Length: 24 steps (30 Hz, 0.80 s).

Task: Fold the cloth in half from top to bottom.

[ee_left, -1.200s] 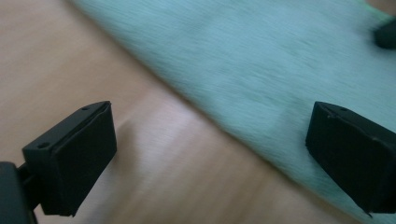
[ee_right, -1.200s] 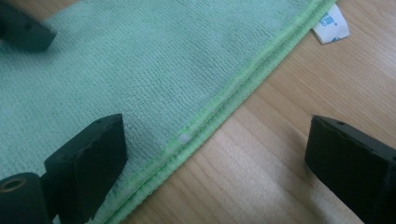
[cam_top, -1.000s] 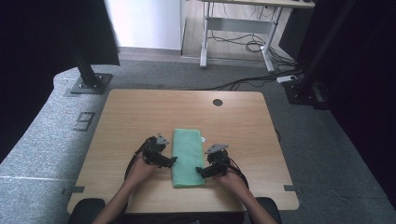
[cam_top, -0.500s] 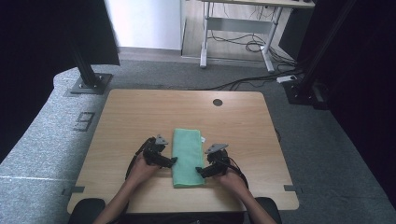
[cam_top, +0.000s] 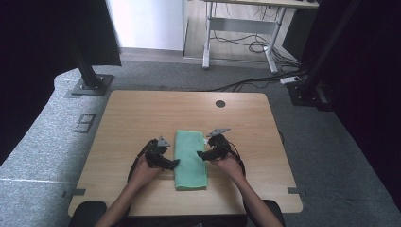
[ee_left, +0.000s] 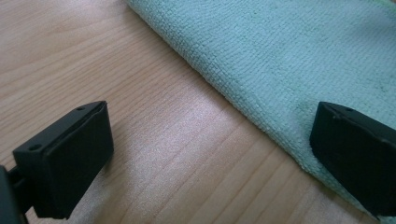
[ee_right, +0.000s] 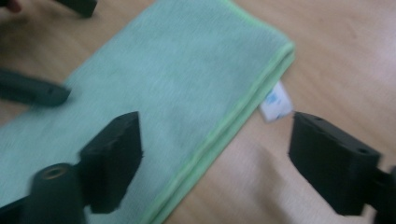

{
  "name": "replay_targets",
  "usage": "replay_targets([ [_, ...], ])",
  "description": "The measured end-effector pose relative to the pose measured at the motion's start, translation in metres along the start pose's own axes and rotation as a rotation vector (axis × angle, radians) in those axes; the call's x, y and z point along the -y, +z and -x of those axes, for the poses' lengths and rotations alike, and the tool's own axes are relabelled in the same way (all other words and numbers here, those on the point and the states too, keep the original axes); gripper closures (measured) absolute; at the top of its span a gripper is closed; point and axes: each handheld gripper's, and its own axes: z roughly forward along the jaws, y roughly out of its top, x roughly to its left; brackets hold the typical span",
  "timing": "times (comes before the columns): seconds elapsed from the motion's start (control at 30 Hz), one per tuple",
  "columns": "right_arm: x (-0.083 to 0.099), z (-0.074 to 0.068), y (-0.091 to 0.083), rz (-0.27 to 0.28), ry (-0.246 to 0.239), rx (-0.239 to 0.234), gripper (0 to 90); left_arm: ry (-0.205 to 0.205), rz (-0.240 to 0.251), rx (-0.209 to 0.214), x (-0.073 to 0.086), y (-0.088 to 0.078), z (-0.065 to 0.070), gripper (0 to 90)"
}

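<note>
A folded green towel lies lengthwise on the wooden table, near its front edge. My left gripper rests at the towel's left edge and is open; one jaw is over bare wood, the other over the towel. My right gripper hovers at the towel's right edge, about midway along it. Its jaws have just been closing but still stand open and straddle the hemmed edge of the towel, pressing on nothing. A white label sticks out from under that edge.
A round cable hole sits near the table's far edge. Bare wood stretches to the left, right and beyond the towel. In the right gripper view the left gripper's fingers lie across the towel's far side.
The right gripper has lifted a little and moved away from the person along the towel's right edge. The left gripper and the towel have stayed put.
</note>
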Motion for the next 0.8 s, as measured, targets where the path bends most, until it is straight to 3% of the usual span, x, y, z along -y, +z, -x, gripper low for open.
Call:
replay_targets([
  [0.1,-0.012,0.005,0.004,0.004,-0.001,0.020,31.4,-0.001,-0.001,0.000,0.000,0.000,0.000,0.0],
  [0.4,-0.044,0.026,0.024,-0.011,0.004,0.056,49.4,-0.004,0.002,0.000,0.000,0.000,0.000,0.0],
  [0.8,-0.050,0.043,0.056,-0.055,0.014,0.064,52.4,-0.006,0.002,-0.002,0.000,0.000,0.001,0.0],
])
